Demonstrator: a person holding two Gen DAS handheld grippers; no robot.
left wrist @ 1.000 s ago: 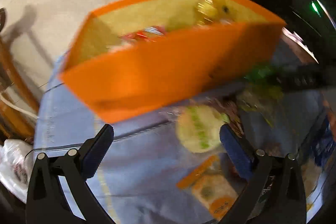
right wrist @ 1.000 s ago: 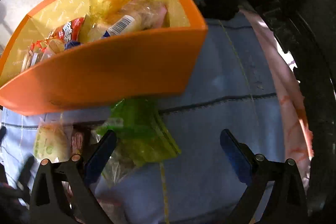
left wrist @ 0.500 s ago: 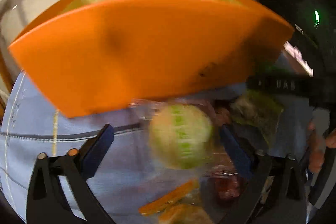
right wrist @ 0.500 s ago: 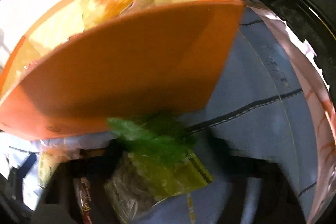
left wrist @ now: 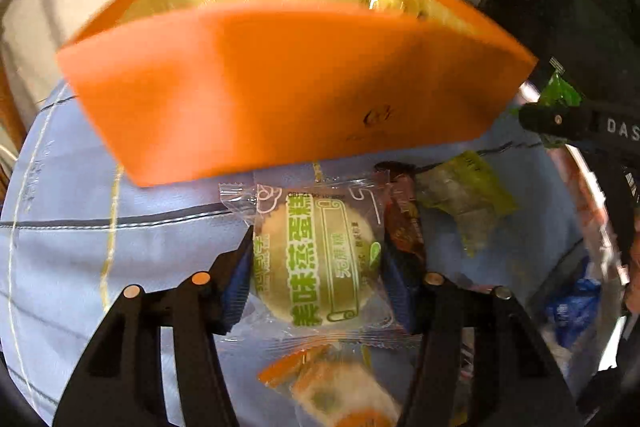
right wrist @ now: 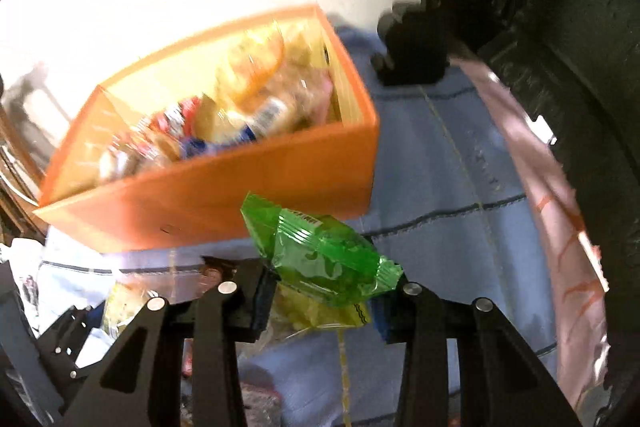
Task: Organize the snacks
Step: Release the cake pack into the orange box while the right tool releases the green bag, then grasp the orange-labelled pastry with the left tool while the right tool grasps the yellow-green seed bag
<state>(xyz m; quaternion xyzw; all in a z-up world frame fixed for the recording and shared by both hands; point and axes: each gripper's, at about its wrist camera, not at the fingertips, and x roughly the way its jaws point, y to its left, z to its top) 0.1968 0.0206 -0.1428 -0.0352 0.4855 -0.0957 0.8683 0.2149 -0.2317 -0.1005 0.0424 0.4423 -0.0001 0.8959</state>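
While both sets of jaws are closing, left gripper [left wrist: 316, 279] pinching a clear-wrapped round cake [left wrist: 316, 259] on the blue-clothed table [left wrist: 120, 267], right gripper [right wrist: 324, 297] gripping a raised green snack packet [right wrist: 320, 255], orange box [right wrist: 224, 199] of snacks just beyond.

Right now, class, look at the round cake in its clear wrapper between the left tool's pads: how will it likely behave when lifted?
The cake packet probably lifts easily; it looks small and light. Its clear film seems slippery and crinkly, so it could slide as the left tool closes on it. The soft-looking cake may squash under a hard squeeze.
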